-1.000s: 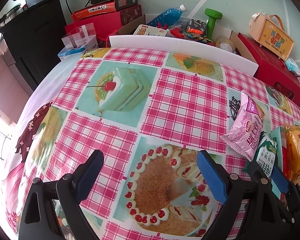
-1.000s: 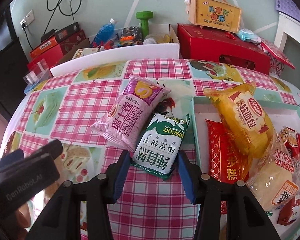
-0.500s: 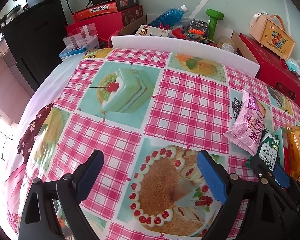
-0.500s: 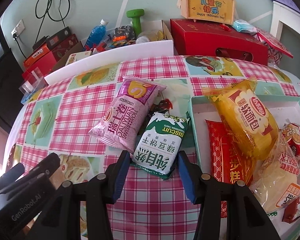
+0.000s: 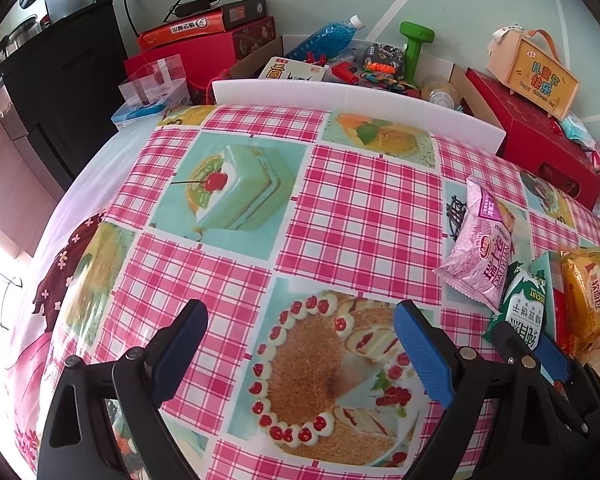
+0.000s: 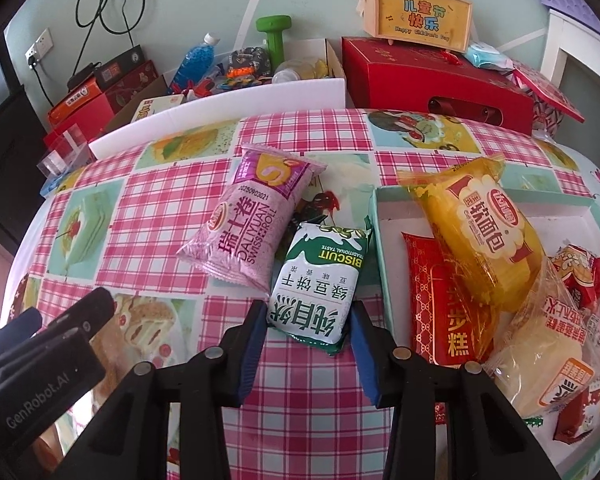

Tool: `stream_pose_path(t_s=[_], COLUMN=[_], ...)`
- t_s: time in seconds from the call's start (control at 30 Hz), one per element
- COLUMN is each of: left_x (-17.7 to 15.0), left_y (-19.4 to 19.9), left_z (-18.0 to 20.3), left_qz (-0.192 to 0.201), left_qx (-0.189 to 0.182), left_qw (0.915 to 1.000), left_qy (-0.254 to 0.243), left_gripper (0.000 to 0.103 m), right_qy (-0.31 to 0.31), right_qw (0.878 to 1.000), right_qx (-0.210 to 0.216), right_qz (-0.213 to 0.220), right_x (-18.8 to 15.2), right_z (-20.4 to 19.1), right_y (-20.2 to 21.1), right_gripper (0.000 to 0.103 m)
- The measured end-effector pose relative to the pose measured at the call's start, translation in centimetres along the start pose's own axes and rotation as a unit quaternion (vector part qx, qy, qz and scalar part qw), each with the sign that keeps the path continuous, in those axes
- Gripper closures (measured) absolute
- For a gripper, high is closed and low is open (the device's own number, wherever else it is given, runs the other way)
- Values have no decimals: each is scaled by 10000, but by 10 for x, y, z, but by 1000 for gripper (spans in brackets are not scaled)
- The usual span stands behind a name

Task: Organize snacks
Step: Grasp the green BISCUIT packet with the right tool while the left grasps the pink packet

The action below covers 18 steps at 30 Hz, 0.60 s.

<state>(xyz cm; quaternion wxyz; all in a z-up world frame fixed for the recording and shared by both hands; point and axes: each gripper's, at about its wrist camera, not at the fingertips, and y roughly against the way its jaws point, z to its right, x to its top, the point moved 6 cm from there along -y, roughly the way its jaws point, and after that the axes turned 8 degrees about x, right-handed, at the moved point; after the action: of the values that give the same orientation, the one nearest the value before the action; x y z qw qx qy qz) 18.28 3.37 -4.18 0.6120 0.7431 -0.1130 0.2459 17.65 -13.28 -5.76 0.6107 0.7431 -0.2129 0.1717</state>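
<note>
My right gripper [image 6: 308,326] is shut on a green and white biscuit pack [image 6: 320,284], which also shows in the left wrist view [image 5: 520,308]. A pink Swiss roll pack [image 6: 252,224] lies just left of it on the checked tablecloth, also in the left wrist view [image 5: 480,248]. A pale green tray [image 6: 380,208] to the right holds a yellow bread pack [image 6: 484,232], a red pack [image 6: 444,312] and several other snacks. My left gripper [image 5: 300,344] is open and empty over the cake print, left of the packs.
A white foam board [image 6: 228,108] stands along the table's far edge. Behind it are red boxes [image 6: 432,76], a green dumbbell [image 6: 276,36], a blue bottle [image 6: 192,60] and a clear plastic box [image 5: 152,84]. A black cabinet [image 5: 60,72] stands at the left.
The right gripper's fingers have closed in on the biscuit pack. The left gripper has drifted slightly, still open.
</note>
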Motion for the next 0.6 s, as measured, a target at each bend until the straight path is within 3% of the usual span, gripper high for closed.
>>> stream_pose_path(t_s=[0.33,0.53,0.6], left_x=[3,18,25], left_y=[2,7,6], left_z=[-1,27,35], left_qz=[-10,105,119], left_qx=[-138,-719,-704], left_qw=[9999,9971,9968], left_qy=[39,-245,-362], left_gripper=[9,9,10], right_qy=[33,42,77], right_qw=[9995,9979,9980], right_qx=[167,277,276], right_qz=[266,584,558], right_x=[4,19,21], right_z=[-2,1,2], right_y=[25,44,42], right_gripper=[60,61,61])
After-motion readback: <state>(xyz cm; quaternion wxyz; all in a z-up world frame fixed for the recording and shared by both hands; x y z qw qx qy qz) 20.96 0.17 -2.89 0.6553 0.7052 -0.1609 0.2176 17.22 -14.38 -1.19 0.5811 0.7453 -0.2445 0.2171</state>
